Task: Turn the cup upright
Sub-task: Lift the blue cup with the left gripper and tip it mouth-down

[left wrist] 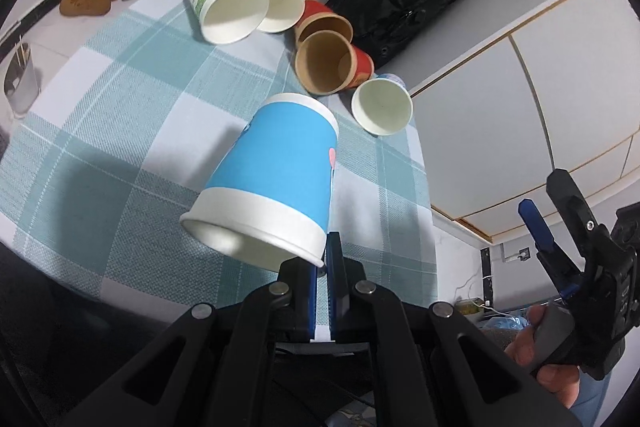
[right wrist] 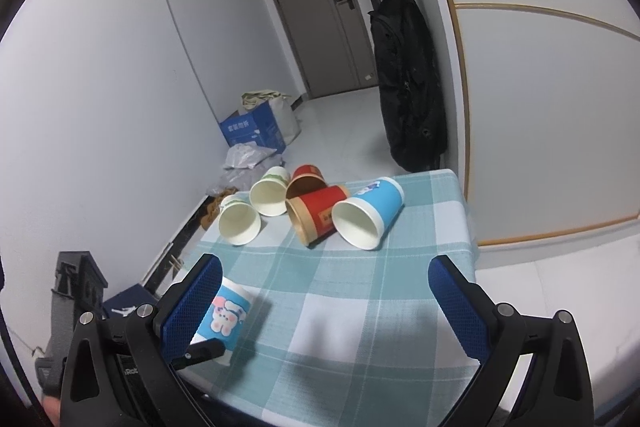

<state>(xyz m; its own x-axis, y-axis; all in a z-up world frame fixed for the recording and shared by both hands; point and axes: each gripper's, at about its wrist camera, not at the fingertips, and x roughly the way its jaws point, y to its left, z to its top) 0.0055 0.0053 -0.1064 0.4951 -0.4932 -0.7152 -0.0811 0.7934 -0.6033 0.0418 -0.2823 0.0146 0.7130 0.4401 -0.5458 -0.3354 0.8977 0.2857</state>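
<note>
My left gripper (left wrist: 322, 267) pinches the rim of the blue cup (left wrist: 276, 179), held tilted above the checked tabletop (left wrist: 120, 115), mouth toward me. My right gripper (right wrist: 324, 303) is spread wide, holding nothing. Risk: thin rim grip; cup may slip or crumple while rotating, or knock the lying cups (left wrist: 324, 67) beyond. Blue box (right wrist: 252, 131) carries Chinese characters, unreadable here.

My left wrist view looked closely down along its fingers (left wrist: 335, 291) across the counter (left wrist: 120, 99), while my right looked from farther back, sharing the lying cups (right wrist: 316, 213).
</note>
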